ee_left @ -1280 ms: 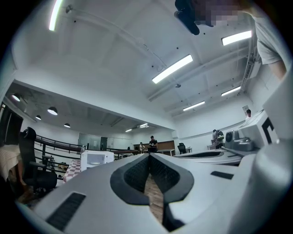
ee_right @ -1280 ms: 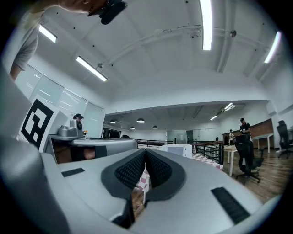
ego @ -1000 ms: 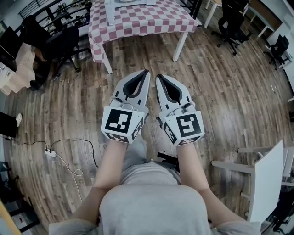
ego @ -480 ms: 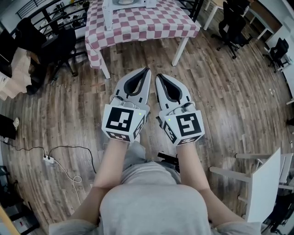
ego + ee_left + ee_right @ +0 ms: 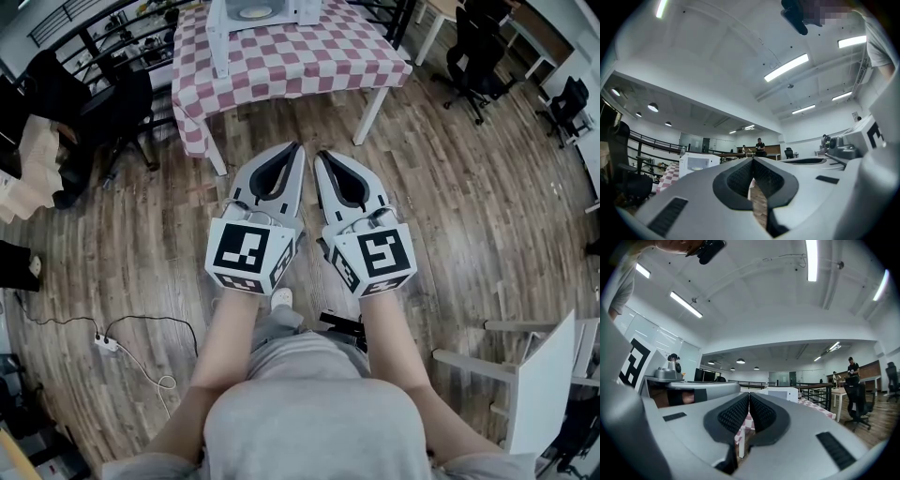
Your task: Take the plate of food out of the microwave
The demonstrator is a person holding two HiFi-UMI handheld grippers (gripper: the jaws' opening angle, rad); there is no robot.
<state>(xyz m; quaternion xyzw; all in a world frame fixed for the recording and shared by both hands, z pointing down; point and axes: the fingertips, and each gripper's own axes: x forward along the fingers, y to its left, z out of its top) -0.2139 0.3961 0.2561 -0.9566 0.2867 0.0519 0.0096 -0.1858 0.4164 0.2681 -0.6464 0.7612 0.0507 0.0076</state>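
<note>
**Plate sits in the microwave, both tongs shut and empty**

We hold the grey-and-black left tongs (image 5: 298, 147) and the matching right tongs (image 5: 321, 156) side by side above the brown wooden floor (image 5: 450, 216). Both point towards the counter (image 5: 309, 56) draped in a pink-and-white checked cloth. Each pair has its tips pressed together with nothing between them.

The pale round plate of food (image 5: 253, 12) lies inside the white box-shaped microwave (image 5: 302, 8) on that counter, well apart from us. The microwave door seems to stand open on the left, though it shows too small for us to be sure.

We judge the plate to be stiff, glazed and slick, breakable if dropped, and fairly weighty with food on it. It may also be hot. We think the rim is the place to take hold, with one jaw over the lip and one beneath. One pair of tongs on each side would keep it level. Gripped on one side only, the plate would likely tilt and let the food slide.
</note>
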